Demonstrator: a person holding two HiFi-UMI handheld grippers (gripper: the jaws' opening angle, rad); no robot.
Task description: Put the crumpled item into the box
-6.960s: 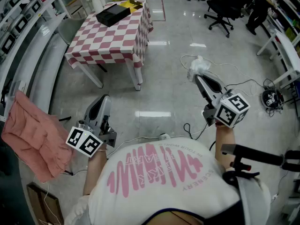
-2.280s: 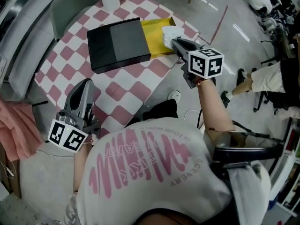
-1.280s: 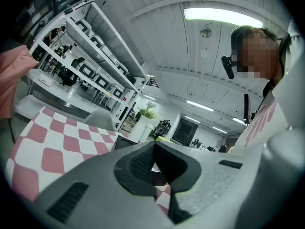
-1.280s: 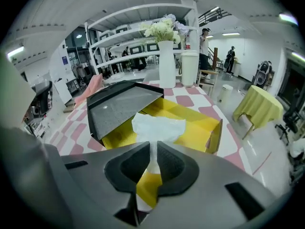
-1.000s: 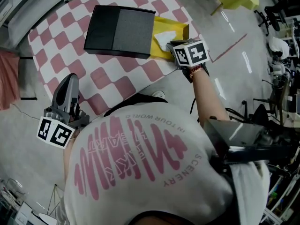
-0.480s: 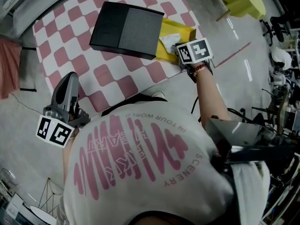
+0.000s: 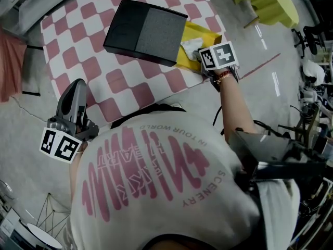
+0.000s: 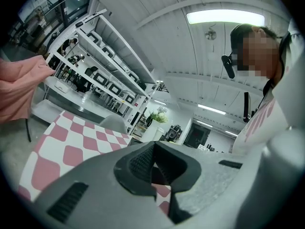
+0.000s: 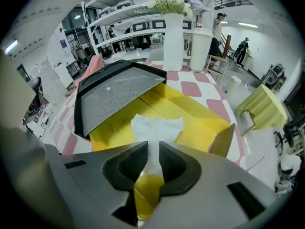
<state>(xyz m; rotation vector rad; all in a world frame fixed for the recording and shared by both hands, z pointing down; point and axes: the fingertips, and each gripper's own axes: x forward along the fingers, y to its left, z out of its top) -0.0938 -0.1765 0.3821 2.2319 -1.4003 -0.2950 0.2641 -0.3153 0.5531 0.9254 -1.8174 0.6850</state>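
The crumpled white tissue (image 9: 157,128) lies on the floor of the open yellow box (image 9: 190,113), with a thin tail running up between my right gripper's (image 9: 153,151) pads. Those jaws are opening, and the tail still touches both pads. In the head view the right gripper (image 7: 199,51) reaches over the yellow box (image 7: 205,34) at the table's right edge, with the tissue (image 7: 190,45) just ahead of it. My left gripper (image 7: 78,85) hangs low at the left, shut and empty, its jaws (image 8: 153,151) meeting at the tips.
A black lid (image 7: 145,31) rests over the box's left part on the pink-checked table (image 7: 83,35). A white vase (image 9: 174,42) and a cup (image 9: 200,49) stand at the table's far end. A yellow-green stool (image 7: 268,1) is beyond the table, a pink cloth (image 7: 10,61) at its left.
The right gripper carried the tissue from the floor area to the table and lowered it into the yellow box. Over the last second it has stayed over the box.
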